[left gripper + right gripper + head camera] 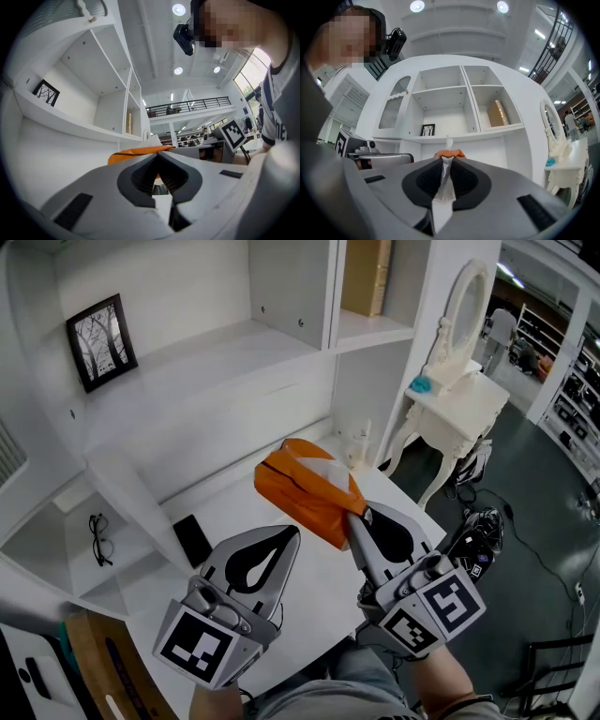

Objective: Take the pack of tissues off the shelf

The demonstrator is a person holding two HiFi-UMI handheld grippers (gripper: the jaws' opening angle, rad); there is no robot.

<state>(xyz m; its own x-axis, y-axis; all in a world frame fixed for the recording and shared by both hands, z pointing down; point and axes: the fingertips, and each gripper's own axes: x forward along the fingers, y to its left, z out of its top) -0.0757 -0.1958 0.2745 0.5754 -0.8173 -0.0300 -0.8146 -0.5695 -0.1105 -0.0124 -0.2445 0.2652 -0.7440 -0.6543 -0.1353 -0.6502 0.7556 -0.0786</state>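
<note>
Faces a white shelf unit (234, 352) standing over a desk (234, 498). Finds the pack (305, 486) already off the shelf boards: orange, low over the desk's right end, below the shelves. Cannot tell whether resting there or just lifted.

Pinches a thin flap of its wrapper in the right gripper (354, 517), jaws closed down on the film, tips at the pack's near edge. Holds the left gripper (291, 532) just beside, jaws together on nothing, pointing at the pack's near side.

Reads as the carry-away step, close to the end of the task. Calls next for drawing the pack clear toward the body. Calls for care too: gripped only by film, so likely to swing, slip or tear if pulled fast. Could use the left gripper as support underneath.

As for the compartments, largest first:
- On the long left shelf, a framed picture (101, 341), leaning against the back wall.
- In the upper right compartment, a tan box (366, 276), upright.
- In the low left cubby, glasses (100, 538), lying flat.
- On the desk itself, a black phone (192, 540) left of the left gripper, apart from the pack.
- Just behind the pack, by the wall, a small pale bottle (360, 444).
</note>
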